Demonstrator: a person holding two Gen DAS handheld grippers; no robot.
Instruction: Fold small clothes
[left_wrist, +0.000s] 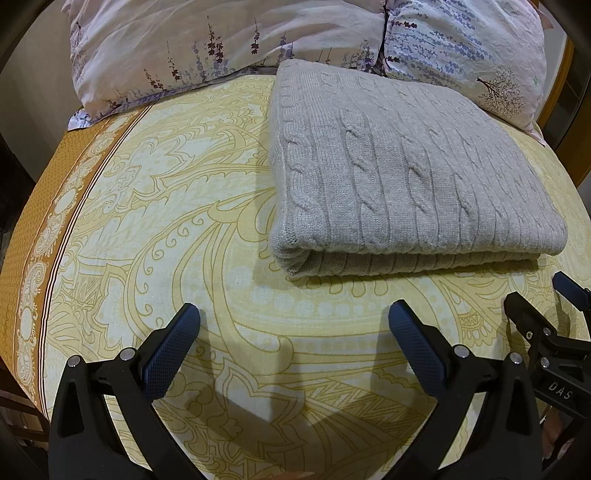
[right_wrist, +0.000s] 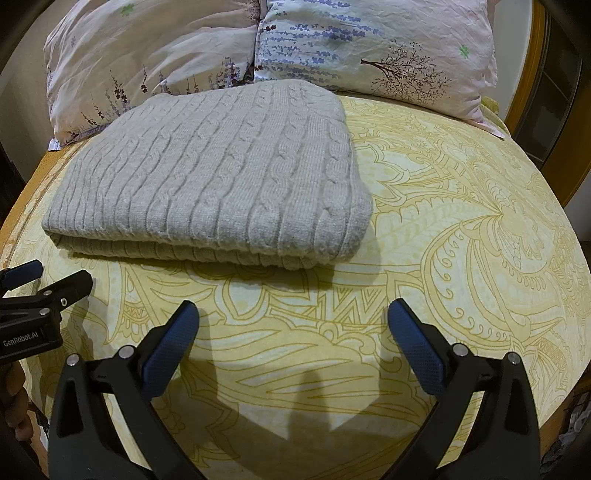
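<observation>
On the patterned bedsheet (left_wrist: 229, 266) lies a folded grey sweater (left_wrist: 399, 177), both hand-held grippers (left_wrist: 293, 321) (right_wrist: 293, 319) wide apart, empty

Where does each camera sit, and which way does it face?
Left wrist: on the open left gripper, facing the folded grey cable-knit sweater; the right gripper shows at right.
Right wrist: on the open right gripper, facing the sweater; the left gripper shows at left.
Shared: sweater, yellow patterned bedsheet, floral pillows.

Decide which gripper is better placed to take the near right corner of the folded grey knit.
Right, probably. The right gripper is open with the grey knit's near right corner just ahead; the left gripper faces its left end.
</observation>
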